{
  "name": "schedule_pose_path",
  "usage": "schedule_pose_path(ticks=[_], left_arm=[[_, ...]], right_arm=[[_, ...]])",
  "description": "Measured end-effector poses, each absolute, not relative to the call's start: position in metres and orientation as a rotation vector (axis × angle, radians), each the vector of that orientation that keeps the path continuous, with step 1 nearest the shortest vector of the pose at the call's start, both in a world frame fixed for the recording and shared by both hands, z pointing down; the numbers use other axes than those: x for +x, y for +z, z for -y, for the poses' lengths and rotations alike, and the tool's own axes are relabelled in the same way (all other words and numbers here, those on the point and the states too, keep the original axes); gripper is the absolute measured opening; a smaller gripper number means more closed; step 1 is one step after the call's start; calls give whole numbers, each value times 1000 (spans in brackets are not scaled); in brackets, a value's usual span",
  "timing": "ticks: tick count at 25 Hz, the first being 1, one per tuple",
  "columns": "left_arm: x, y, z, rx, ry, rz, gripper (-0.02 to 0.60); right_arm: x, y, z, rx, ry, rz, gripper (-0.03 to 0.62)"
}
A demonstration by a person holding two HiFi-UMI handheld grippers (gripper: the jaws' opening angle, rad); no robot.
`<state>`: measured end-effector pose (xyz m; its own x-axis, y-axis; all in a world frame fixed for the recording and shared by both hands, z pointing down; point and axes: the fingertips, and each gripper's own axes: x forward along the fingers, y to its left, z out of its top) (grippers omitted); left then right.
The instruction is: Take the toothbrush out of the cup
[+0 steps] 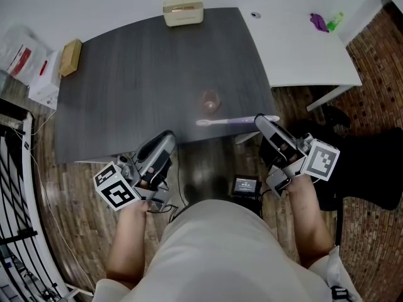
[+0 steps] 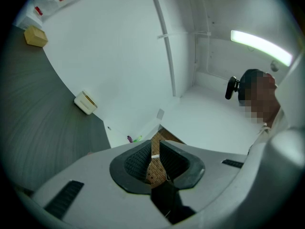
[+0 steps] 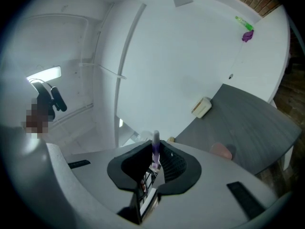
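**Toothbrush out of cup.** Toothbrush (image 1: 225, 122) clear of cup (image 1: 211, 100), held level over near edge of table (image 1: 119, 80), just near of cup, head end pointing left. Right gripper (image 1: 261, 121) clamped on handle end. Left gripper (image 1: 166, 137) at near left, jaws drawn almost together, nothing between. Brush judged light, stiff, smooth. End grip may let it pivot, so hold nearer mid-handle looks steadier.

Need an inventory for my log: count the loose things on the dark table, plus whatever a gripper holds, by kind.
Cup: 1
Toothbrush, held in the right gripper: 1
Cream box: 1
Tan block: 1
Total: 4
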<state>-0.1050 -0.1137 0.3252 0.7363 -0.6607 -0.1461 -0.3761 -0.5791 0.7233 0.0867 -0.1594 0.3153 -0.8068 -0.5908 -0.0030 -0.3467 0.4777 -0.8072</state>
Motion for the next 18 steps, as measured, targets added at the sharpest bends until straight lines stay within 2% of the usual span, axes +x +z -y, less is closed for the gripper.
schedule_pose_path(ticks=[18], left_arm=[[-103, 368, 113, 2164, -469, 785, 52]], right_arm=[[77, 365, 160, -809, -1399, -2446, 52]])
